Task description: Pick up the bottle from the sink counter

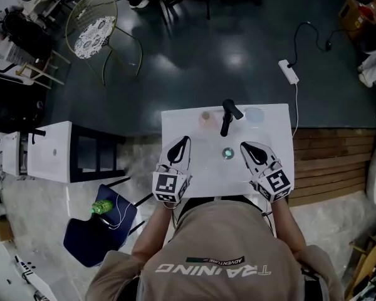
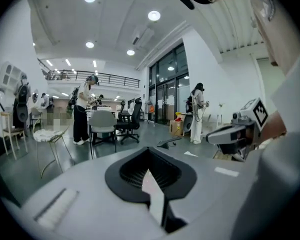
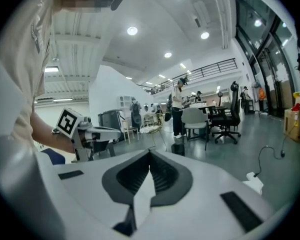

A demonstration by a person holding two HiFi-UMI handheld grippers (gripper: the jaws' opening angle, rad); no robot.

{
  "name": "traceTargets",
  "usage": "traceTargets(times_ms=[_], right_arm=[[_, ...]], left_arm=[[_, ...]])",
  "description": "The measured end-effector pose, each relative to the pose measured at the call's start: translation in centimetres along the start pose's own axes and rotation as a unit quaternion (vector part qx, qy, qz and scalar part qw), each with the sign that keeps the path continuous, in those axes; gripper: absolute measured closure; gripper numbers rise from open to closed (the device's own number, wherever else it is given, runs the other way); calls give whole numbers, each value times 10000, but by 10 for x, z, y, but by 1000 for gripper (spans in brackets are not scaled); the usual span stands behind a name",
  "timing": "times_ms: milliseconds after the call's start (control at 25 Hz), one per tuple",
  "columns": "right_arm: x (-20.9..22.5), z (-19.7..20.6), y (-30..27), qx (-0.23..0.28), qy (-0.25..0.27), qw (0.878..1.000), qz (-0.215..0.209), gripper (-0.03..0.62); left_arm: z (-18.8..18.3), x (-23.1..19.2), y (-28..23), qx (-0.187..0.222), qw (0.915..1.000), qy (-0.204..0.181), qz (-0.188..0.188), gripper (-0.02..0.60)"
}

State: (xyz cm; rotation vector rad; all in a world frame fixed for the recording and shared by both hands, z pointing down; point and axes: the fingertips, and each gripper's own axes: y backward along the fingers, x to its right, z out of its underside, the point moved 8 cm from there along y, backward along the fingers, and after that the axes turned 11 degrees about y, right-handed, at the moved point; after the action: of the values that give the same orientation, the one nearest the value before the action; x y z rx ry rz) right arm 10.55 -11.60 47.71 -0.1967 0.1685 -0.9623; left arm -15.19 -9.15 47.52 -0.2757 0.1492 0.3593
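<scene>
Probably light and slippery-smooth, the small pale peach bottle (image 1: 205,118), at eleven o'clock from the round metal drain (image 1: 228,153) on the white sink counter (image 1: 194,171), wants a mid-body pinch, while my left claw (image 1: 184,143) and right claw (image 1: 245,148) hover pressed together, empty.

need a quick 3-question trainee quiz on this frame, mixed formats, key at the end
1. True or false: the left gripper holds a bottle.
2. Where does the faucet stand? A) at the middle of the back rim of the sink; B) at the sink's front left corner; C) on the floor.
3. Fill in: the item on the blue chair is ____ in colour.
Key: 1 false, its jaws are shut on nothing; 2 A; 3 green.
</scene>
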Motion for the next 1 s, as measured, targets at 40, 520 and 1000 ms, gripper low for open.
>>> traceTargets(times_ms=[40,520,1000], right_arm=[[-3,-4,-2,20,-63,9999,125,586],[-2,-11,-37,-70,-166,9969,771,586],[12,1,-62,-89,-297,9987,407,586]], left_arm=[[0,-2,-2,3,9998,-193,102,574],[19,-36,-67,-166,9946,-69,1020,573],[65,-34,-108,-507,9911,-414,1156,408]])
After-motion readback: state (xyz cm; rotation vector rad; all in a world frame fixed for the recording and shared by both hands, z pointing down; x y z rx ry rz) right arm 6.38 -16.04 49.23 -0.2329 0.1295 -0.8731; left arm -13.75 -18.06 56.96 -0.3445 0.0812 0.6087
